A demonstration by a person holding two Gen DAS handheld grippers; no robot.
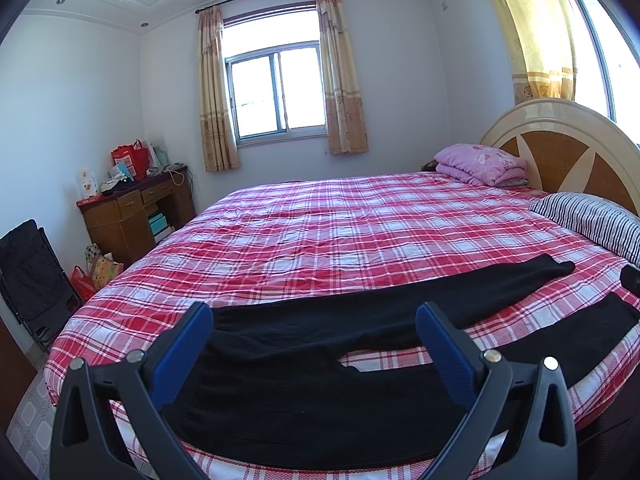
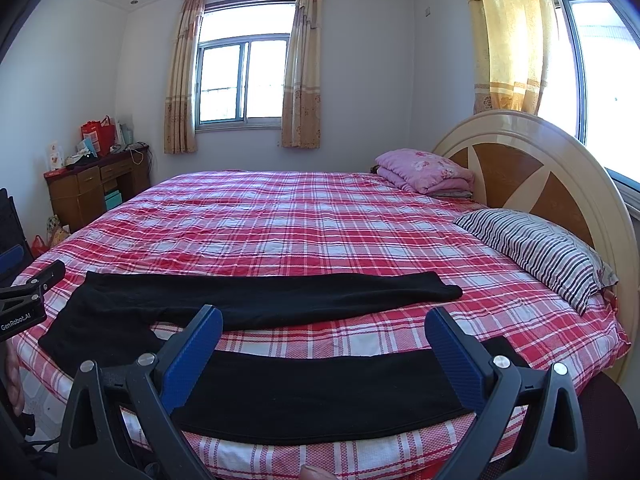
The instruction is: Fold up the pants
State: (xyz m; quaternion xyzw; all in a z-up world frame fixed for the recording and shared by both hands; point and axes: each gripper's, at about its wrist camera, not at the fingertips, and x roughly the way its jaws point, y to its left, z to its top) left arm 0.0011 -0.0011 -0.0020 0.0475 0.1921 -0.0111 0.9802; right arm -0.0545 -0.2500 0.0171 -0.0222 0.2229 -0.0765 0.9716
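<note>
Black pants (image 1: pixel 320 392) lie spread flat on the near edge of a bed with a red plaid sheet (image 1: pixel 320 240), waist to the left and both legs running right. In the right wrist view the pants (image 2: pixel 260 300) show a far leg and a near leg with a gap of sheet between. My left gripper (image 1: pixel 314 316) is open and empty, hovering above the waist and crotch area. My right gripper (image 2: pixel 324 320) is open and empty, above the near leg. The left gripper's tip (image 2: pixel 38 280) shows at the right wrist view's left edge.
A striped pillow (image 2: pixel 540 252) and a folded pink quilt (image 2: pixel 424 170) lie by the round headboard (image 2: pixel 540 168) on the right. A cluttered wooden desk (image 1: pixel 136 208) stands at the far left, with bags (image 1: pixel 96 272) on the floor.
</note>
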